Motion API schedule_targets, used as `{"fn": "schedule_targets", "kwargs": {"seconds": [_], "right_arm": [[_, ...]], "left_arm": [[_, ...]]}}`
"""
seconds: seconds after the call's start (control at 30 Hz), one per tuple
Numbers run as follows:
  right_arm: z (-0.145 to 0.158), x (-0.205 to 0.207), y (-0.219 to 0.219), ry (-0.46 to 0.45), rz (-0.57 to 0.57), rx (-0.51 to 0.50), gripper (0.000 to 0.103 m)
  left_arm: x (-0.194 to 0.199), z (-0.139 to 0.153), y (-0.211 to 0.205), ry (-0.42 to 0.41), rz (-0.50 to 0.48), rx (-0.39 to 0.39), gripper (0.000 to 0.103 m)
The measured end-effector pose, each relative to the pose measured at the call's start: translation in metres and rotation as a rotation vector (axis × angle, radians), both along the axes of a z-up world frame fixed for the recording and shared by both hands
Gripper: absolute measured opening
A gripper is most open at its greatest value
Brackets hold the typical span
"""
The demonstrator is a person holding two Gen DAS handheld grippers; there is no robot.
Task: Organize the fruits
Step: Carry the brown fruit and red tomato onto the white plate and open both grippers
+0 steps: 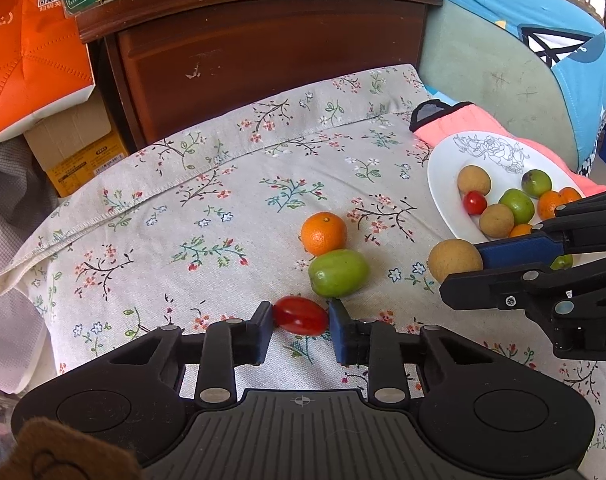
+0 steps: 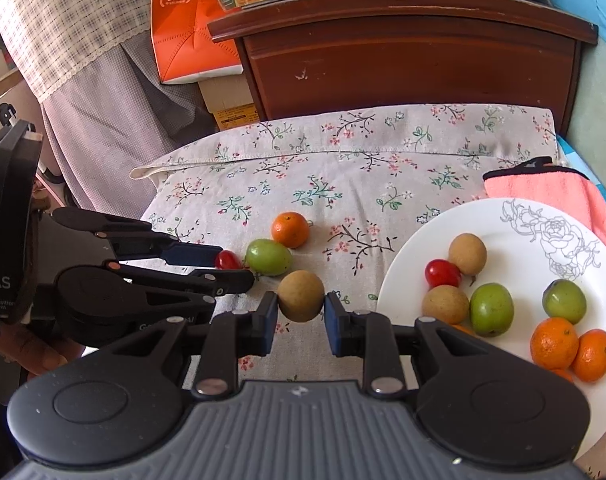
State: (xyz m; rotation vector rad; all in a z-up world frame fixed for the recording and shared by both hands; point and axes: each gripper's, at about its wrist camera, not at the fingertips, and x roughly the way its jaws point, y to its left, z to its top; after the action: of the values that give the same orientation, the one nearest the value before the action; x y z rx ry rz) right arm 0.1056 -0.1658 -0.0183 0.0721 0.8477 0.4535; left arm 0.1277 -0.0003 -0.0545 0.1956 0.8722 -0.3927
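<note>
Red cherry tomato (image 1: 301,315) clamped; green fruit (image 1: 338,273) just beyond.

Fruits in plate (image 2: 503,220) right on pillow (image 2: 383,168), cabinet (image 2: 403,64) behind pillow

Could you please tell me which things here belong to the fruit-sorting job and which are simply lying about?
Part of the job:
- cherry tomato, clamped in the left tool
- brown round fruit, clamped in the right tool
- orange and green fruit on the floral cloth
- white plate holding fruit

Just lying about:
- pink towel
- wooden cabinet
- orange bag
</note>
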Motion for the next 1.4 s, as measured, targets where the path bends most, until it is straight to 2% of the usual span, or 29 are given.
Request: {"fn": "schedule_targets", "kwargs": {"seconds": [0.23, 0.53, 0.73, 1.03, 1.2, 1.4], "right_arm": [[0.003, 0.001, -0.004, 0.004, -0.012, 0.027, 0.025], [0.019, 0.004, -0.024, -0.027, -0.055, 0.089, 0.025], [0.037, 0.006, -0.059, -0.080, -0.146, 0.134, 0.025], [0.055, 0.003, -0.117, -0.134, -0.304, 0.177, 0.025], [0.052, 0.001, -0.139, -0.112, -0.383, 0.181, 0.025], [0.040, 0.000, -0.152, -0.062, -0.436, 0.166, 0.025]], "left_arm": [[0.000, 0.005, 0.001, 0.012, 0.013, -0.011, 0.027], [-0.001, 0.036, -0.002, -0.018, 0.048, -0.099, 0.027], [0.001, 0.055, -0.018, -0.052, 0.044, -0.176, 0.027], [0.004, 0.065, -0.050, -0.079, 0.017, -0.243, 0.027], [0.006, 0.063, -0.073, -0.063, -0.018, -0.287, 0.027], [0.007, 0.056, -0.102, -0.058, -0.059, -0.287, 0.027]]}}
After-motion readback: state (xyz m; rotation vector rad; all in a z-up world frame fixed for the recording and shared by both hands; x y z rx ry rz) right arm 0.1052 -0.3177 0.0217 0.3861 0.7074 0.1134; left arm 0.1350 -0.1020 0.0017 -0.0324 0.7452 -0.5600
